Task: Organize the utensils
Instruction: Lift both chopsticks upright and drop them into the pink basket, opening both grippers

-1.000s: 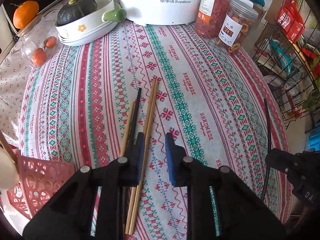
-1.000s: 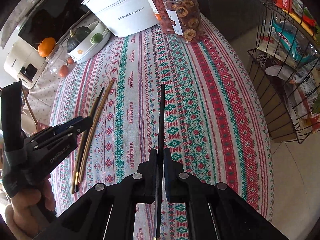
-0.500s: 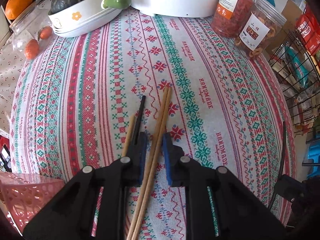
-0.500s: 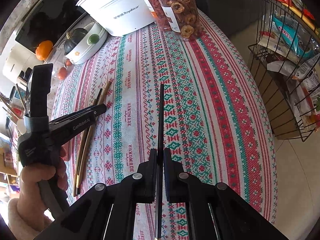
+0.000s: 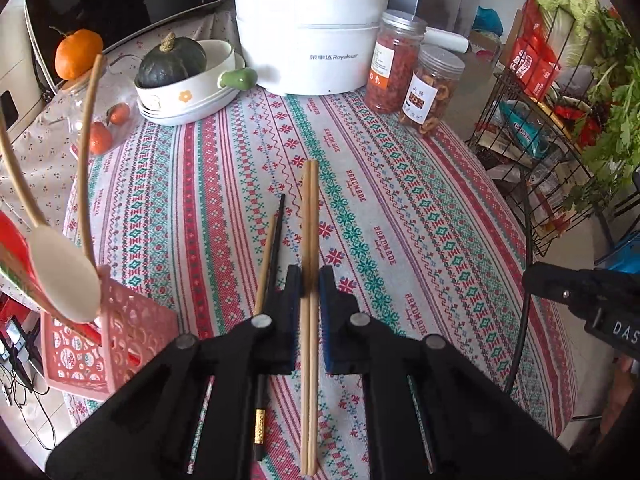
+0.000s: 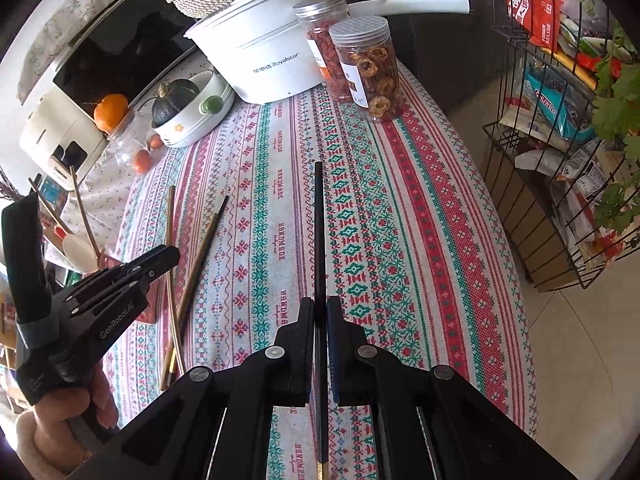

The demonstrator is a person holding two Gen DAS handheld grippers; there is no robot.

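Observation:
My left gripper is shut on a pair of light wooden chopsticks and holds them above the patterned tablecloth. A black chopstick and a brown one lie on the cloth just left of it. My right gripper is shut on a single black chopstick, held over the cloth. The pink perforated utensil basket stands at the table's left edge with a wooden spoon in it. The left gripper also shows in the right wrist view.
A white Royalstar pot, two jars, a bowl with a green squash and a glass jar of tomatoes line the table's far side. A black wire rack of groceries stands off the right edge.
My left gripper closed on the pair of light chopsticks and lifted them off the cloth, tilting the view up. My right gripper kept its black chopstick and barely moved.

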